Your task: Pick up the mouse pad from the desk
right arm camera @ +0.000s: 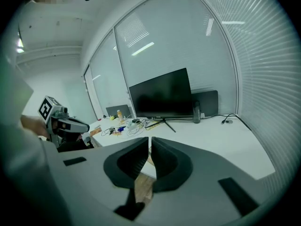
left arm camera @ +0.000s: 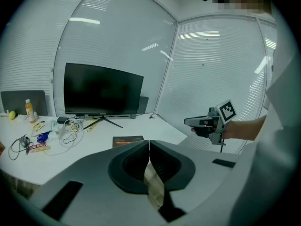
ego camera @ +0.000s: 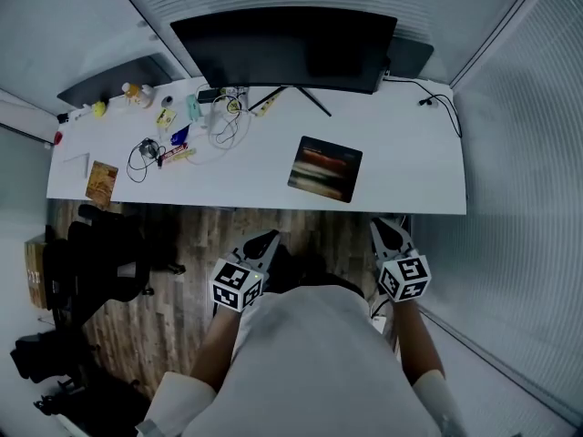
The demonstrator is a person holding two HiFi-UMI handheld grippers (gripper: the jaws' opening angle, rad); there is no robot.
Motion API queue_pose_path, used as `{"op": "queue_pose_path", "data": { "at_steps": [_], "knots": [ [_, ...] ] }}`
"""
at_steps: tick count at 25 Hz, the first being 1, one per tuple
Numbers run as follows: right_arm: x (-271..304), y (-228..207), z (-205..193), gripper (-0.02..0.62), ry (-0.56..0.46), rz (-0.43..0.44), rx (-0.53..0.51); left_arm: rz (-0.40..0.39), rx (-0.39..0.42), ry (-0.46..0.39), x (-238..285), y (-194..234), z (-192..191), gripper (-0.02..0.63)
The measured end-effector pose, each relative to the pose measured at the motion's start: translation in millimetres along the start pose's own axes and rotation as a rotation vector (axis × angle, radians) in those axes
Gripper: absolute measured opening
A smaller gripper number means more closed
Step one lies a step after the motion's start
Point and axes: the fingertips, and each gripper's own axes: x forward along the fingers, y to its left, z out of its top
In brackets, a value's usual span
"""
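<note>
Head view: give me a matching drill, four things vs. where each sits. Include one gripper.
Things:
1. mouse pad
2. monitor
3. left gripper
4. brown packet

Places:
A. rear middle of the desk
B. short of the desk, above the wood floor, jaws shut
C. desk's front left corner
D. desk's right half, lying flat, nothing touching it

Pairs: 1-D, 2-A, 3-B, 4-C.

mouse pad (ego camera: 325, 168) | dark rectangle, reddish-orange blurred print | lying flat, slightly turned | right-centre of white surface (ego camera: 401, 167), near its front edge, before the monitor
</note>
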Motion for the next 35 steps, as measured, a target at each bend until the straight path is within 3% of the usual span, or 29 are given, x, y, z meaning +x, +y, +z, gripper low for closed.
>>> {"op": "queue_pose_path", "data": {
  "at_steps": [11,18,24,35],
  "knots": [
    [26,-13,0,0.038,0.017,-0.056,0.051,-0.079,0.041,0.037,46,35,17,0.020],
    [49,-21,11,0.038,0.050,-0.126,0.079,-0.186,0.100,0.088,88,68,29,0.020],
    [75,-25,21,0.038,0.100,-0.173,0.056,-0.220,0.186,0.156,120,105,32,0.020],
    [108,-30,18,0.038,0.165,-0.281,0.110,-0.317,0.226,0.236,188,145,23,0.021]
  ]
}}
